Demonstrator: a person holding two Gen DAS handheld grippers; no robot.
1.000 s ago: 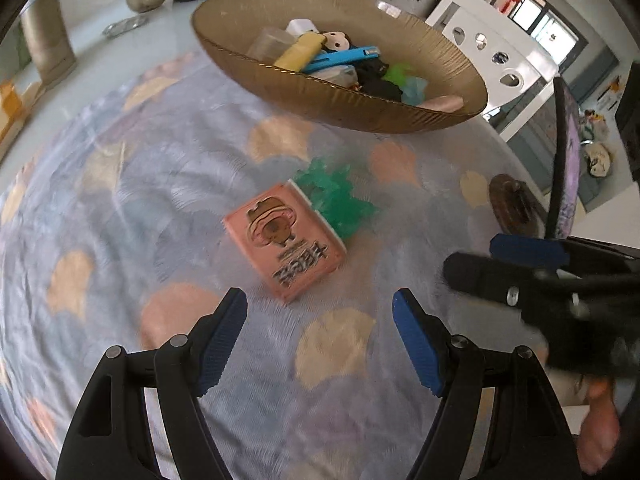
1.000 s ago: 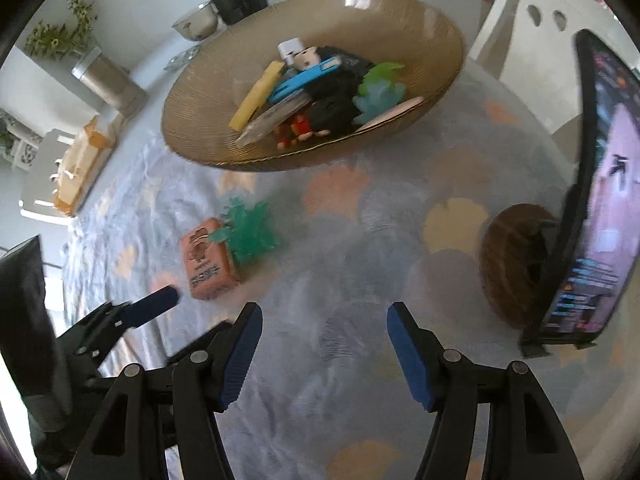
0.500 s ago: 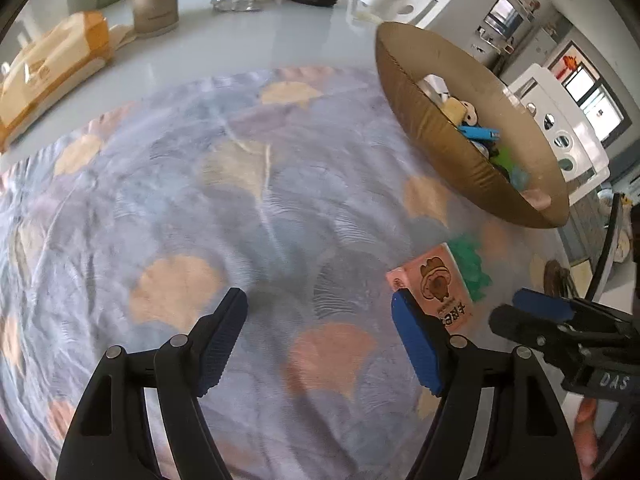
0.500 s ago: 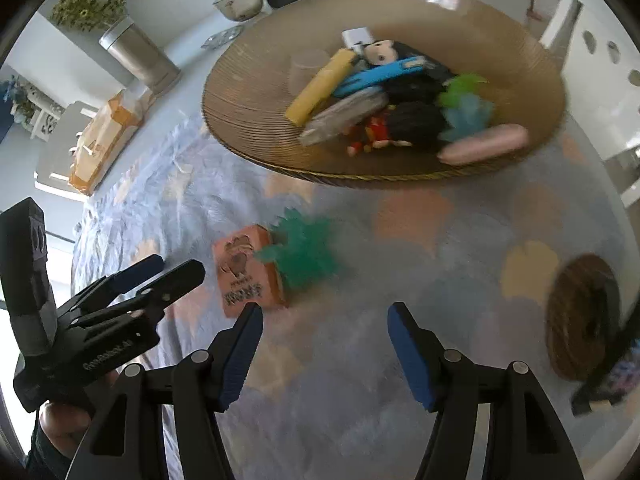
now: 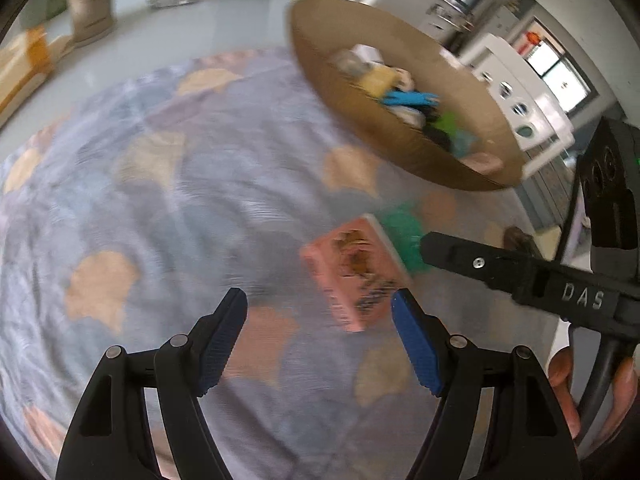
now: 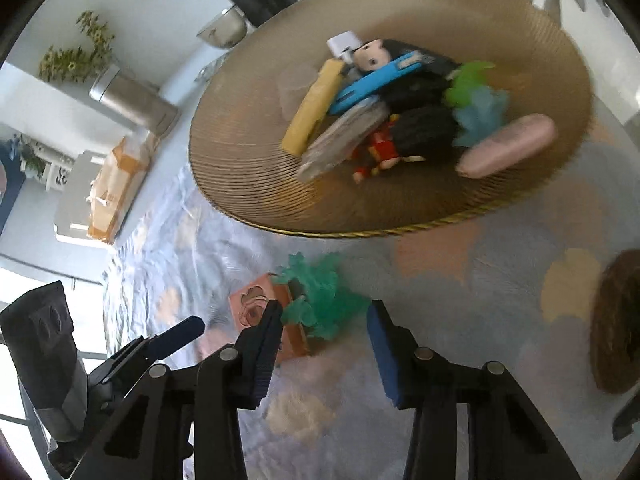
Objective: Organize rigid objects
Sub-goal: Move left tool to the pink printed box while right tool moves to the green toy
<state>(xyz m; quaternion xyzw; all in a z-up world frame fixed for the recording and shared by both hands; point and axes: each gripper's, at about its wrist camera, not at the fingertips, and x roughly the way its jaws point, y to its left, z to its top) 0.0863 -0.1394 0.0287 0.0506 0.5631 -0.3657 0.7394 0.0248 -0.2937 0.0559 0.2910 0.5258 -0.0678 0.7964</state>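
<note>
A pink box (image 5: pixel 352 268) with a cartoon print lies on the patterned cloth, and a green spiky toy (image 5: pixel 402 230) touches its far side. My left gripper (image 5: pixel 320 336) is open and holds nothing; the box lies just beyond its right finger. In the right wrist view the green toy (image 6: pixel 320 300) sits at the tips of my right gripper (image 6: pixel 324 344), whose jaws are closing around it without the pads pressing on it. The pink box (image 6: pixel 256 304) is partly hidden behind the right gripper's left finger. The right gripper's finger (image 5: pixel 460 256) reaches over the toy.
A wide brown bowl (image 6: pixel 248 176) behind the toy holds several small objects. A round dark coaster (image 6: pixel 620 320) lies at the right. A metal canister (image 6: pixel 136 104) and a wrapped packet (image 6: pixel 116 184) stand at the far left, off the cloth. A hand (image 5: pixel 564 376) holds the right gripper.
The right gripper's jaws have narrowed and it has come down over the green toy. The left gripper has swung so the pink box now lies near its right finger.
</note>
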